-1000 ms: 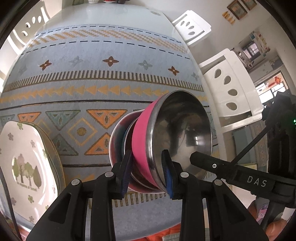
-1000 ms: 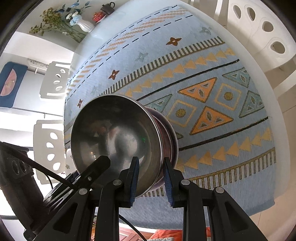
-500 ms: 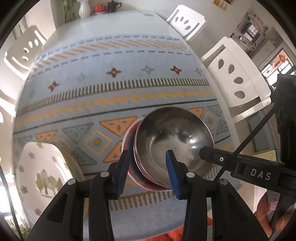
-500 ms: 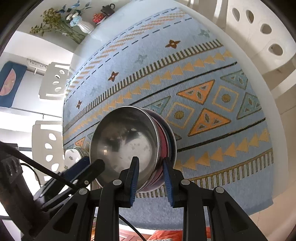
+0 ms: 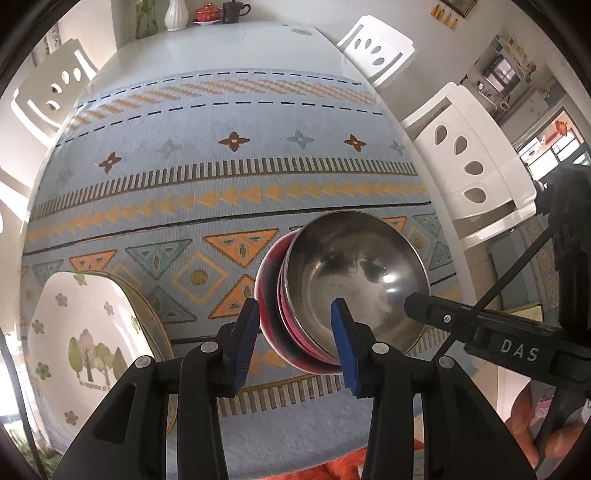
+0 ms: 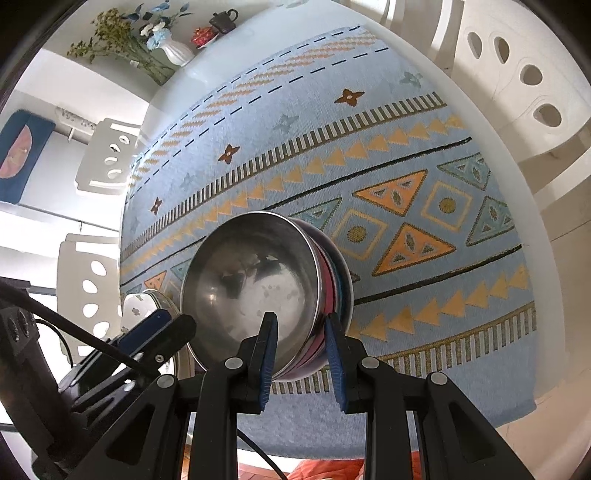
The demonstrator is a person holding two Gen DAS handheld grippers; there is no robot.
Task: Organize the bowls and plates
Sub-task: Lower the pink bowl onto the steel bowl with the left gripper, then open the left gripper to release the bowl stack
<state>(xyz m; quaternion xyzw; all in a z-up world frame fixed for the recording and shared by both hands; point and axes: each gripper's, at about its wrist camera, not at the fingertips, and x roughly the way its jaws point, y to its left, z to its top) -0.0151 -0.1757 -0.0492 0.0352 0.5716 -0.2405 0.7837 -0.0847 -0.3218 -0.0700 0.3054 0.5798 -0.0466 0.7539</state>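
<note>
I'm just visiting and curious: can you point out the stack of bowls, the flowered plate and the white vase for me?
stack of bowls (image 5: pixel 354 273): left wrist view, inside of the top steel bowl.
flowered plate (image 5: pixel 85 332): left wrist view, its printed middle.
white vase (image 6: pixel 179 51): right wrist view, its body.

A home dining room, probably; white tabletop (image 5: pixel 221 40) under a patterned cloth (image 5: pixel 229 177), white chairs (image 5: pixel 476 162) around (vase (image 6: pixel 177 51), teapot (image 6: pixel 223 20) at the far end).

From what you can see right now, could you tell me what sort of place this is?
Probably a home dining room: a table under a patterned cloth, white chairs around it, a vase of flowers.
</note>
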